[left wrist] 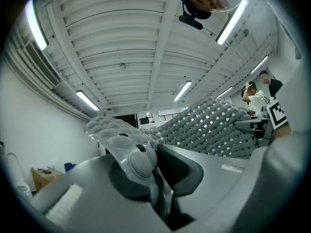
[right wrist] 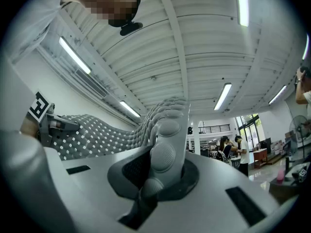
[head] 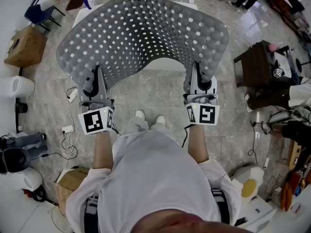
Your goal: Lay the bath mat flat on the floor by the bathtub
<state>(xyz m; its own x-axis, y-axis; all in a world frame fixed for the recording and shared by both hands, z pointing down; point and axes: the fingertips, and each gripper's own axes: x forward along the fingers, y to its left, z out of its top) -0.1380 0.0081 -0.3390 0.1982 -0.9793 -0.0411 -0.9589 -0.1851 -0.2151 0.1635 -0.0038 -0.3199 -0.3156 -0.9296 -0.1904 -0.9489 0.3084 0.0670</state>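
The grey bath mat (head: 141, 33), dotted with square holes, hangs spread out in the air in front of me and sags in the middle. My left gripper (head: 96, 74) is shut on its near left corner, and my right gripper (head: 198, 72) is shut on its near right corner. Beneath the mat, parts of the white bathtub (head: 163, 64) show; most of it is hidden. Both gripper views point up at the ceiling. In the left gripper view the bath mat (left wrist: 209, 125) runs off to the right from the left gripper (left wrist: 146, 164). The right gripper view has the bath mat (right wrist: 97, 130) stretching left from the right gripper (right wrist: 163, 164).
A cardboard box (head: 25, 45) and a blue chair (head: 41, 8) stand at the far left. A dark wooden table (head: 255, 67) is at the right. Cables and a power strip (head: 68, 128) lie on the stone floor by my left foot. People (right wrist: 240, 152) stand far off.
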